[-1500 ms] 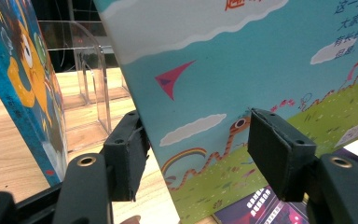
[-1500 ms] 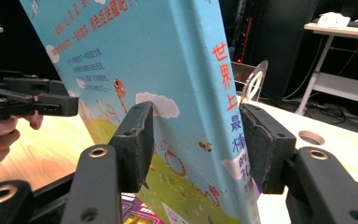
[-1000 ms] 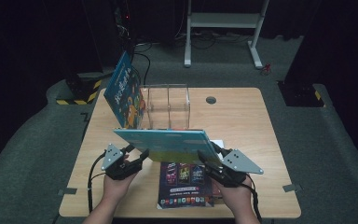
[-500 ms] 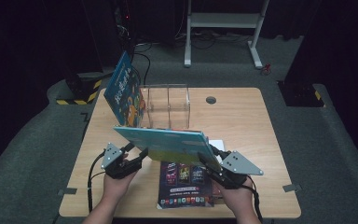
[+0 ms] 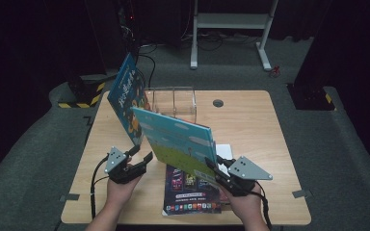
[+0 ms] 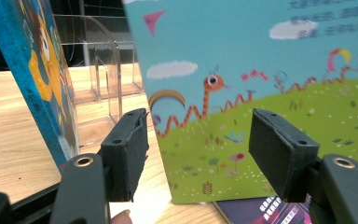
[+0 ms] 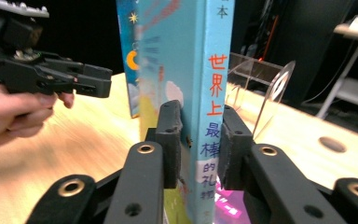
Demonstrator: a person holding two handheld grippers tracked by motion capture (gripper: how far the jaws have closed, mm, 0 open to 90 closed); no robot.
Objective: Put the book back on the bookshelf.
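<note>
My right gripper (image 5: 213, 166) (image 7: 199, 122) is shut on the spine of a light-blue picture book (image 5: 176, 139) (image 7: 209, 70) and holds it steeply tilted above the table. The book's cover with a green meadow (image 6: 270, 93) stands just beyond my left gripper (image 5: 141, 154) (image 6: 198, 140). That gripper is open and holds nothing, and it also appears at the left of the right gripper view (image 7: 51, 74). Under the lifted book a dark book (image 5: 192, 195) (image 6: 261, 212) lies flat.
A second blue book (image 5: 125, 96) (image 6: 42, 79) leans against the left side of a clear acrylic rack (image 5: 173, 101) (image 6: 102, 70) (image 7: 261, 88) at the back of the wooden table (image 5: 250, 130). The table has a round hole (image 5: 218, 102) behind the rack.
The light-blue book has swung from nearly flat to steeply tilted, its left edge rising up and away from my left gripper. Both hands have stayed roughly in place.
</note>
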